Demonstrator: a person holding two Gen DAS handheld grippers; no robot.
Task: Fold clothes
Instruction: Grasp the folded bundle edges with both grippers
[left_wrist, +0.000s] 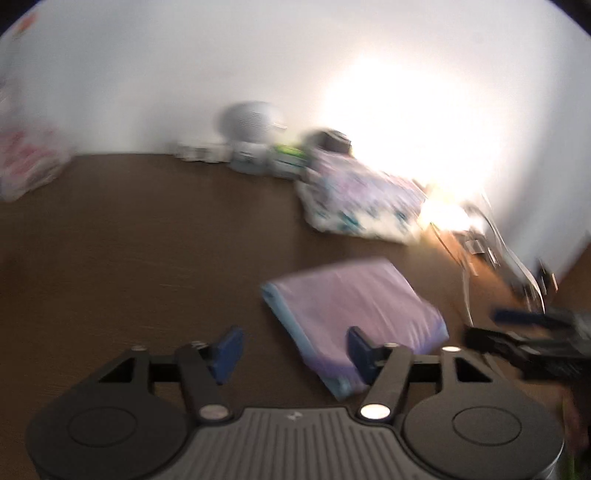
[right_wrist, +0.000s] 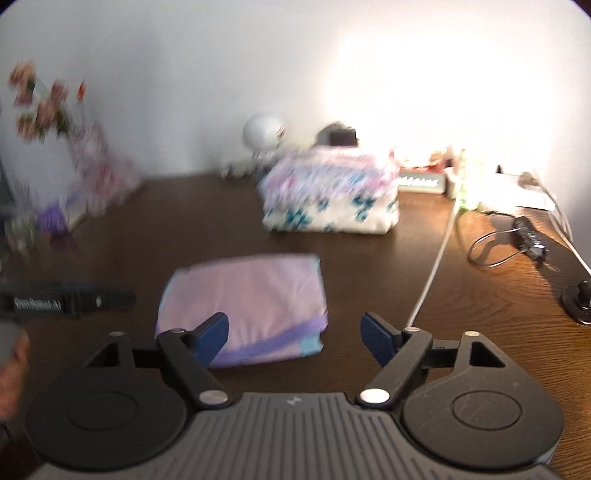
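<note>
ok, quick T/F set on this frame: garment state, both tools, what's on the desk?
1. The pink garment lies folded on the brown table. True.
2. The right tool clamps the garment. False: its jaws stand open, nothing between them.
3. The left tool is open. True.
4. The floral stack sits on top of the pink garment. False: it lies apart, nearer the wall.
5. A white cable runs across the table. True.

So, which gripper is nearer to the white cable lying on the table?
The right. The right gripper hovers open with the white cable just beyond its right fingertip. The left gripper sits on the far side of the folded pink garment, away from the cable.
</note>
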